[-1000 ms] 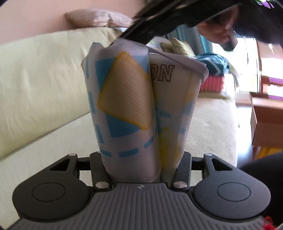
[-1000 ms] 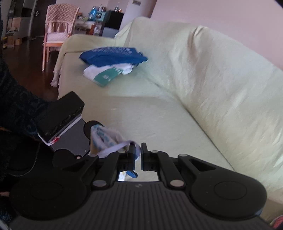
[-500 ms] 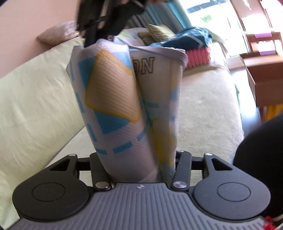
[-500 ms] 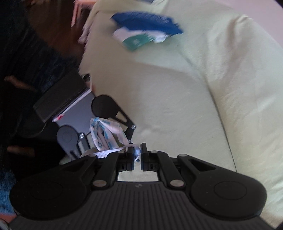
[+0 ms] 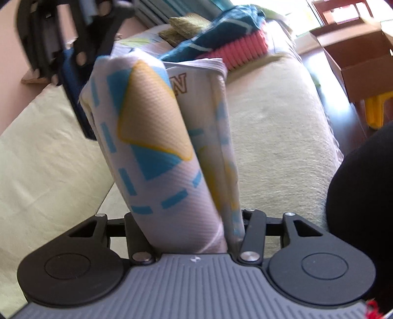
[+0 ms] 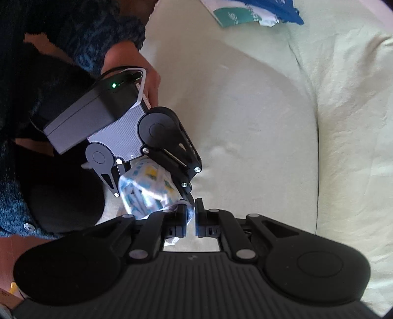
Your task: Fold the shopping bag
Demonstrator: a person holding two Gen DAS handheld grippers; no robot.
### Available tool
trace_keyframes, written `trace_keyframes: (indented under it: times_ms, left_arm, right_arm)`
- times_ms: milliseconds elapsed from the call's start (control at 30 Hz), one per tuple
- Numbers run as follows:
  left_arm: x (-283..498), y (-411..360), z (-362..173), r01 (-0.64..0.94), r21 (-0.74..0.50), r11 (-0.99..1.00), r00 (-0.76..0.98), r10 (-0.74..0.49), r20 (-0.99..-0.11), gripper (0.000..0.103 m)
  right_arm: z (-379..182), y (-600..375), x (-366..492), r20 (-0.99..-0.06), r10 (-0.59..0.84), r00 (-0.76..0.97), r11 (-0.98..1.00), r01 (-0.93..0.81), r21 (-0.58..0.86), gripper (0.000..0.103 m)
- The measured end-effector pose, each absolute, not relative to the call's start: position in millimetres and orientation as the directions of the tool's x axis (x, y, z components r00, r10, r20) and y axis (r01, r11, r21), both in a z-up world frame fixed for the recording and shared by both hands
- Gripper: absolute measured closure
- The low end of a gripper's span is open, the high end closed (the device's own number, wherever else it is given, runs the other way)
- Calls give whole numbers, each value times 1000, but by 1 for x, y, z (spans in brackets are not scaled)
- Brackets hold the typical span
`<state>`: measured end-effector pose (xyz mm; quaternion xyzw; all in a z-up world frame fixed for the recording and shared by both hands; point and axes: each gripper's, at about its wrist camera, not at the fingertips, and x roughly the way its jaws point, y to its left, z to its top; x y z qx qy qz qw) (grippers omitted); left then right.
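Here we hold the folded shopping bag (image 5: 169, 157) clamped in the left gripper (image 5: 189, 235), above the pale sofa (image 5: 270, 137).

In the left wrist view we see the bag bunched into a thick roll, white with blue dashes and a yellow patch, filling the gap between the 2 fingers and leaning toward 11 o'clock. At 12 o'clock behind it lies a pile of teal and pink cloth (image 5: 228, 46), and a cardboard box (image 5: 363, 66) sits at 2 o'clock. In the right wrist view the left gripper (image 6: 149, 189) shows at 10 o'clock with the bag (image 6: 147, 189) in its grip, a hand (image 6: 137, 63) behind it. Our right gripper (image 6: 191, 216) has its fingers drawn narrow, and a loose white strip of the bag (image 6: 169, 211) touches its left finger; we cannot tell whether it is pinched. Blue and green bags (image 6: 255, 12) lie at 1 o'clock on the sofa (image 6: 270, 122).
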<state>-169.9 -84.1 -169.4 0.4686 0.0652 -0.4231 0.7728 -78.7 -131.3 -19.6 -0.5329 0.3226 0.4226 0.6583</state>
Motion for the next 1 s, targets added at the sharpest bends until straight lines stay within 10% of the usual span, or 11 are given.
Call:
trace_keyframes:
  times_ms: [233, 1000]
  left_arm:
    - [-176, -94, -177, 698, 683, 216, 657, -571, -492, 51]
    - [-151, -104, -168, 783, 579, 227, 583, -593, -556, 53]
  right_arm:
    - [-26, -148, -77, -856, 204, 475, 172, -878, -446, 82]
    - [-79, -257, -50, -805, 197, 560, 754, -612, -241, 68]
